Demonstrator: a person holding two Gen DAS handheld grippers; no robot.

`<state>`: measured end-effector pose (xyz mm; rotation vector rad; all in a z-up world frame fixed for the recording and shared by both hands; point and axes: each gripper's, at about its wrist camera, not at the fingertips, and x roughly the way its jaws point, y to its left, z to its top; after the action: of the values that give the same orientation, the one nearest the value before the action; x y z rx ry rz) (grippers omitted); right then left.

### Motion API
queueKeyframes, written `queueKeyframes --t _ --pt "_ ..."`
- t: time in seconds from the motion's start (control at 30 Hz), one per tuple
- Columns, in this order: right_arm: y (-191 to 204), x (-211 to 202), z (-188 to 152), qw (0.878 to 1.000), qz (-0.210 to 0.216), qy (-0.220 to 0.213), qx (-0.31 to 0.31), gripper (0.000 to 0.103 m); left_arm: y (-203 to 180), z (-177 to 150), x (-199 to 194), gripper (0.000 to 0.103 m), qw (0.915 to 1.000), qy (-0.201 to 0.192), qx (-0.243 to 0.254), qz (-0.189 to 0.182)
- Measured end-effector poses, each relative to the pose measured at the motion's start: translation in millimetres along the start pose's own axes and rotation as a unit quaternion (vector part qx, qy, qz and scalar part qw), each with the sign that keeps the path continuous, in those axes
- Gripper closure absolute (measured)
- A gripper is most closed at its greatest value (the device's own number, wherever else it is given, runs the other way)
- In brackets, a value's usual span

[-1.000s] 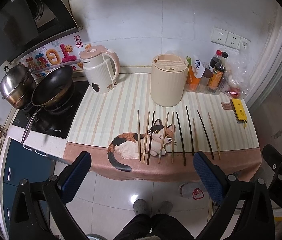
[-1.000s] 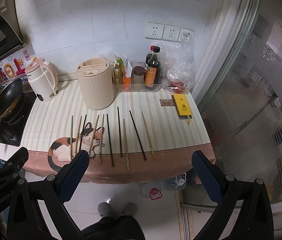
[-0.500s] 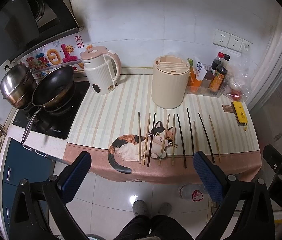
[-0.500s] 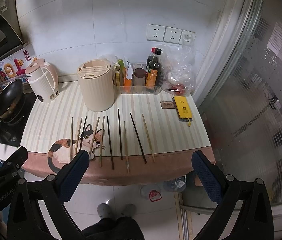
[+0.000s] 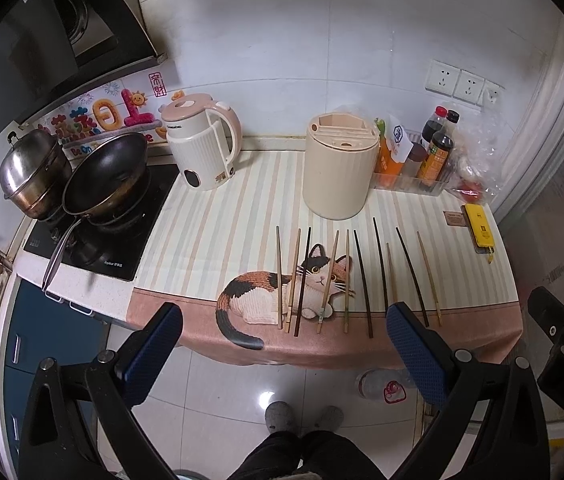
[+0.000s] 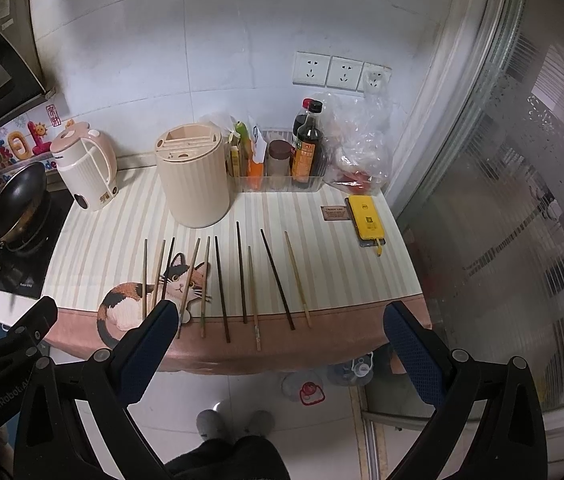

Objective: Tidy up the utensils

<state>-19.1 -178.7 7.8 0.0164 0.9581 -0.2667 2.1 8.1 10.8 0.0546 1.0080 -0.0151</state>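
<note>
Several chopsticks (image 5: 363, 280) (image 6: 242, 276), some pale wood and some dark, lie side by side on a striped cloth with a cat picture. Behind them stands a cream cylindrical utensil holder (image 5: 338, 168) (image 6: 193, 178) with slots in its top. My left gripper (image 5: 282, 338) hangs open in front of the counter's edge, well short of the chopsticks, nothing between its fingers. My right gripper (image 6: 278, 340) is open too and holds nothing, at about the same distance.
A pink-and-white kettle (image 5: 202, 144) stands left of the holder. A wok (image 5: 106, 176) and a steel pot (image 5: 32, 172) sit on the hob at far left. Sauce bottles (image 6: 306, 148) in a clear tray and a yellow device (image 6: 367, 216) are at right. A person's feet (image 5: 302, 418) show on the tiled floor.
Both wrist views have drifted slightly, so the counter sits a little lower in frame. Nothing on the counter has moved, and both grippers stay open.
</note>
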Motion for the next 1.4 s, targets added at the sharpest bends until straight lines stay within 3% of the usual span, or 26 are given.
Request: queueKeyframes --t 0.83,1.0,1.13,1.23,1.33,1.4 --pt "-0.6 -14.1 -14.1 1.000 0.005 -0.015 0.003 0.000 2.9 9.4 -1.5 0.000 1.0000 -0.004 -0.003 0.000" --pt "-5.0 -7.4 -14.0 0.999 0.010 -0.032 0.019 0.000 3.8 20.7 7.8 0.000 0.9985 -0.051 -0.001 0.020" --pt "-12.1 21.6 -7.7 0.999 0.020 -0.039 0.027 0.000 4.4 20.4 30.8 0.000 0.9969 -0.070 -0.006 0.037" --pt "-19.8 60.7 -2.5 0.999 0.025 -0.018 0.038 0.000 3.6 26.0 59.6 0.000 0.9956 -0.075 -0.013 0.054" --pt "-23.1 105.1 0.7 0.999 0.032 0.004 0.038 0.013 5.5 29.9 95.0 0.000 0.9943 -0.068 -0.019 0.080" --pt "-23.3 135.1 1.0 0.998 0.043 0.025 0.037 0.028 8.5 32.9 126.5 0.000 0.9940 -0.045 -0.020 0.098"
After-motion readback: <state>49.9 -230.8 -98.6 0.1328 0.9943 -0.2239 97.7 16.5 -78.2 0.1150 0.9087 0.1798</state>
